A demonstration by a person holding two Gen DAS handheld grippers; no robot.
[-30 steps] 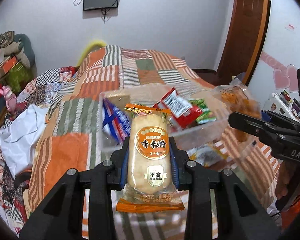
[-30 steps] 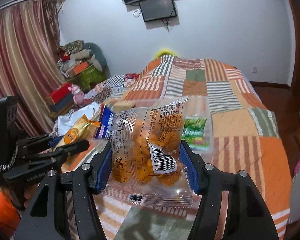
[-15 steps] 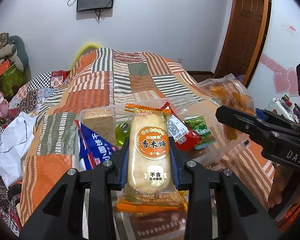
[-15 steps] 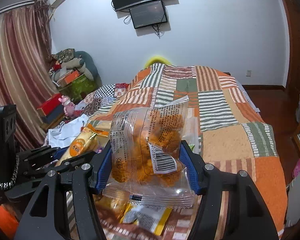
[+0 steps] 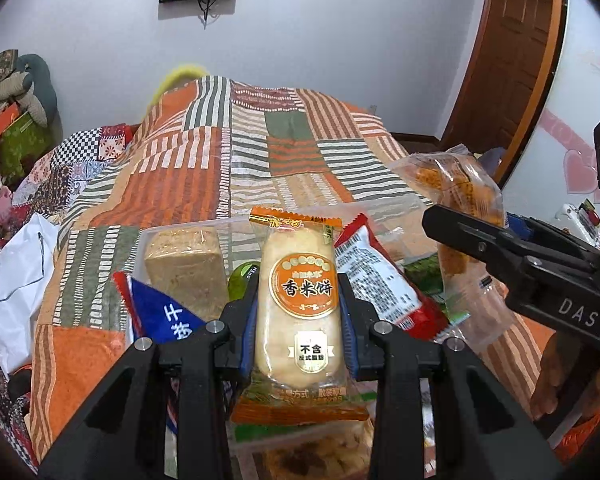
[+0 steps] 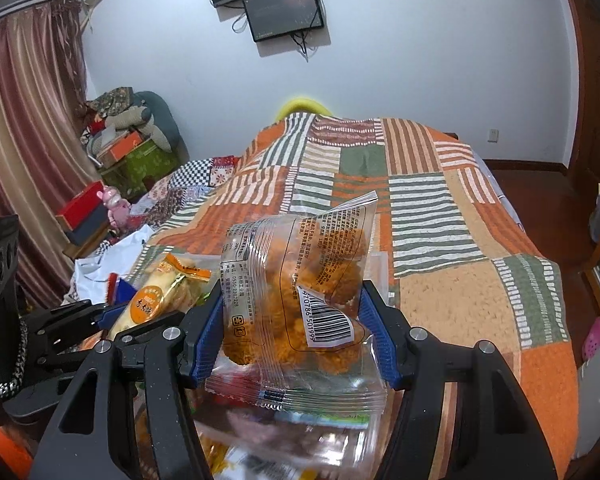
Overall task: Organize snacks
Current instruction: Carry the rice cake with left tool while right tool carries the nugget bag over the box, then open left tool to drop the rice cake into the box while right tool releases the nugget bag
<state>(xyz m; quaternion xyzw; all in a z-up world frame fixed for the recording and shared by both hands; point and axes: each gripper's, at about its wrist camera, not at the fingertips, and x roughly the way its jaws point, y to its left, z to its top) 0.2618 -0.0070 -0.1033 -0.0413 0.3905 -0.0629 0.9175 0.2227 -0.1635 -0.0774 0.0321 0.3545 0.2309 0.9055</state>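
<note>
My left gripper [image 5: 298, 300] is shut on an orange-and-cream rice cracker packet [image 5: 299, 300], held upright over a clear plastic box [image 5: 180, 229] of snacks on the bed. Inside the box I see a beige cake block [image 5: 186, 264], a blue packet [image 5: 162, 314], a red packet [image 5: 380, 276] and a green one [image 5: 424, 276]. My right gripper [image 6: 296, 320] is shut on a clear bag of orange fried snacks [image 6: 300, 288], also above the box. From the left wrist that bag [image 5: 460, 192] shows at the right; from the right wrist the cracker packet [image 6: 156, 300] shows at the left.
The box rests on a patchwork quilt [image 6: 440, 208] covering the bed. A white cloth [image 5: 12, 272] lies at the bed's left side. Piled boxes and toys [image 6: 120, 136] stand by the curtain, a wooden door [image 5: 512, 60] at the right. More packets lie below the grippers.
Both grippers have moved toward the clear box, which now sits nearer and lower in both views. Each keeps hold of its packet.
</note>
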